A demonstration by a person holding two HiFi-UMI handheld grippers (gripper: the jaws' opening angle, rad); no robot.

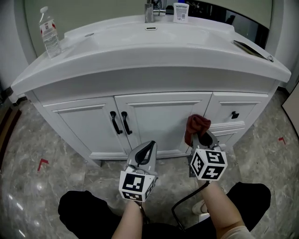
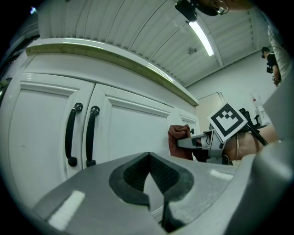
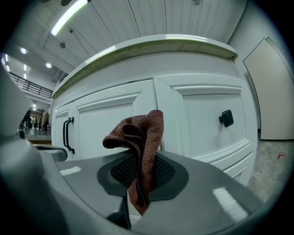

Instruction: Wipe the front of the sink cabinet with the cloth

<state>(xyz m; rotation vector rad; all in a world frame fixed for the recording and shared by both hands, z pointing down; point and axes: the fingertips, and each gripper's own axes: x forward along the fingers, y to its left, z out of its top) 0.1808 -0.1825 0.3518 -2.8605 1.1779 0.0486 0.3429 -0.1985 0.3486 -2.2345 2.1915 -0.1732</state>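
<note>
A white sink cabinet (image 1: 154, 116) with two doors and black handles (image 1: 120, 123) stands in front of me. My right gripper (image 1: 202, 138) is shut on a dark red cloth (image 1: 196, 126), which bunches above the jaws close to the right edge of the right door (image 3: 115, 124). In the right gripper view the cloth (image 3: 138, 147) hangs pinched between the closed pads. My left gripper (image 1: 148, 148) is shut and holds nothing, low in front of the doors. In the left gripper view the cloth (image 2: 178, 140) and the right gripper (image 2: 202, 142) show at the right.
A drawer with a black knob (image 1: 235, 115) sits right of the doors. On the countertop (image 1: 149, 51) stand a water bottle (image 1: 49, 33), a faucet (image 1: 150, 11) and a small white container (image 1: 181, 12). Marble floor (image 1: 37, 168) lies around the cabinet; my knees are below.
</note>
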